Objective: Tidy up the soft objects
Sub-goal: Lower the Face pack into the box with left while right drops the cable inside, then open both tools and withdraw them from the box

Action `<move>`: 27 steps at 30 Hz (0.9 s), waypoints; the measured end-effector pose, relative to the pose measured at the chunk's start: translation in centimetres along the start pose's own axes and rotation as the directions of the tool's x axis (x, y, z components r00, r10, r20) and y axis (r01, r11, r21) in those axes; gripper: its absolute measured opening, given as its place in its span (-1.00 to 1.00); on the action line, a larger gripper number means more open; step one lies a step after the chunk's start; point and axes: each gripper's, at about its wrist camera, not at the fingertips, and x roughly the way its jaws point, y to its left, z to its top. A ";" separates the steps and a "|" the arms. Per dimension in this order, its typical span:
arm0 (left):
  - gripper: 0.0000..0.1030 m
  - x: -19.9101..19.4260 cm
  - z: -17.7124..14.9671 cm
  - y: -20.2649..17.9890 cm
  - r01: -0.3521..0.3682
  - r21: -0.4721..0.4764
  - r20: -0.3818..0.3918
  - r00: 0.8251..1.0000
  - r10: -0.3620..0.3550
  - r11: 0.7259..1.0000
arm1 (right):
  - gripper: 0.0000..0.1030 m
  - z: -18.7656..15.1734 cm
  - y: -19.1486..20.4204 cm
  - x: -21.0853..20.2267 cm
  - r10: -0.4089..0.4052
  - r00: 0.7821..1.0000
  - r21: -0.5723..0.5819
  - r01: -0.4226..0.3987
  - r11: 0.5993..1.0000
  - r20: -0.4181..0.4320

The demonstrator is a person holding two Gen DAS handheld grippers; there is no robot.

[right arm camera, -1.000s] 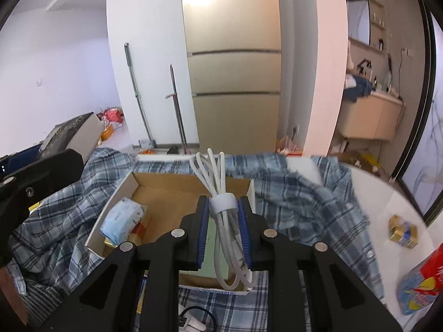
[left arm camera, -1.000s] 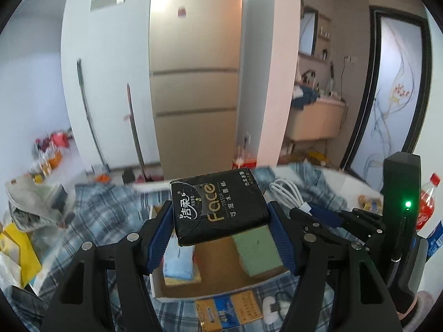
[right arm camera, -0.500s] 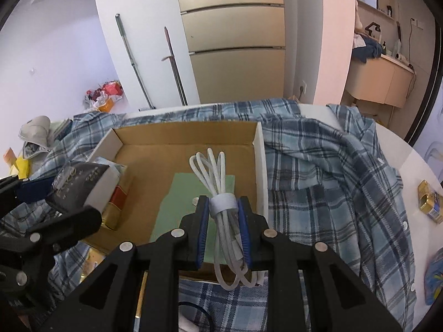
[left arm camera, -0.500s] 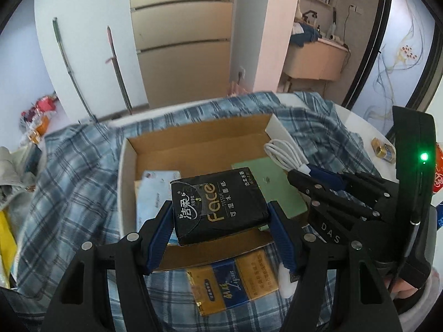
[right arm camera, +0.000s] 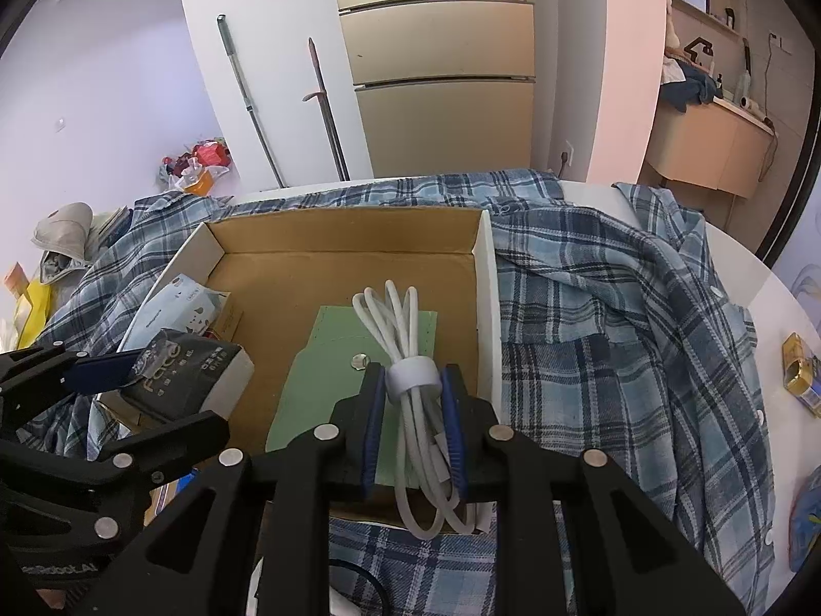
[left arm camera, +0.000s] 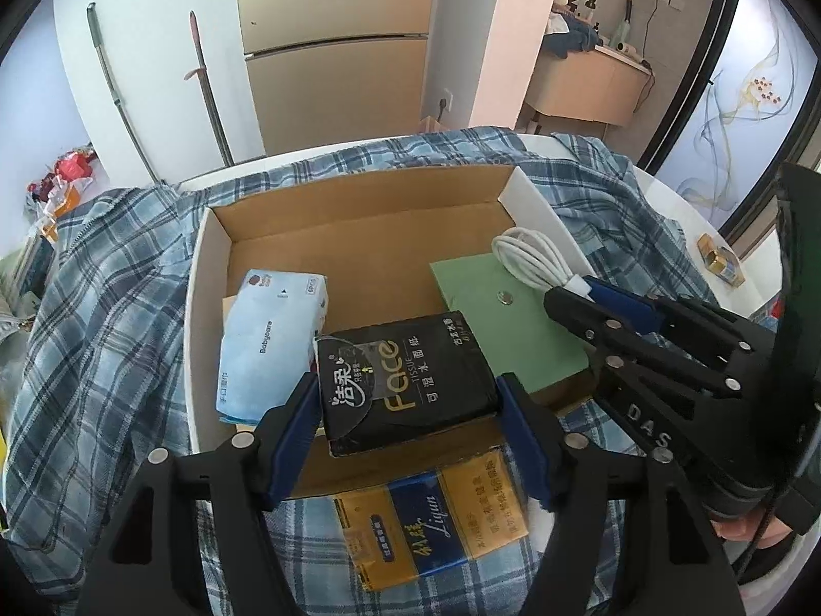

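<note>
My left gripper (left arm camera: 408,400) is shut on a black "Face" tissue pack (left arm camera: 405,377) and holds it over the near edge of an open cardboard box (left arm camera: 359,215). My right gripper (right arm camera: 413,385) is shut on a coiled white cable (right arm camera: 405,359) bound by a white strap, over a green pouch (right arm camera: 328,390) in the box's right half. A light blue Babycare tissue pack (left arm camera: 267,339) lies in the box's left half. The right gripper also shows in the left wrist view (left arm camera: 574,290), and the left gripper's pack shows in the right wrist view (right arm camera: 190,369).
The box sits on a blue plaid shirt (right arm camera: 616,318) spread over a white round table (right arm camera: 769,308). A yellow and blue carton (left arm camera: 436,518) lies in front of the box. A small gold box (right arm camera: 800,374) lies at the table's right edge. Bags clutter the left.
Both grippers have tilted down and moved in over the box with their loads. The box interior now fills both views.
</note>
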 end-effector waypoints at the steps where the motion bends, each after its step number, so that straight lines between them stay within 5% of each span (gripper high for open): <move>1: 0.51 0.0 0.0 0.0 -0.001 0.000 0.003 1.000 0.001 1.000 | -0.58 0.0 0.0 0.0 0.004 1.000 0.002 -0.004 1.000 0.001; 5: 0.57 -0.2 0.1 0.2 0.001 -0.006 0.012 1.000 -0.001 1.000 | -0.49 0.0 -0.2 -0.5 -0.001 1.000 0.006 0.001 1.000 0.015; 9: 0.57 -0.7 0.2 0.3 -0.004 -0.010 0.022 1.000 0.004 1.000 | -0.06 0.1 -0.4 -1.2 0.008 0.999 0.015 -0.009 1.000 0.046; 20: 0.57 -4.9 0.4 -0.1 -0.031 0.002 0.124 0.992 0.031 1.000 | -0.06 0.9 -0.2 -4.5 -0.002 0.991 -0.002 0.003 1.000 0.131; 27: 0.57 -10.0 -0.6 -0.2 -0.039 -0.017 0.302 0.952 0.042 0.999 | -0.06 1.0 0.1 -7.1 -0.002 0.984 -0.013 0.004 1.000 0.177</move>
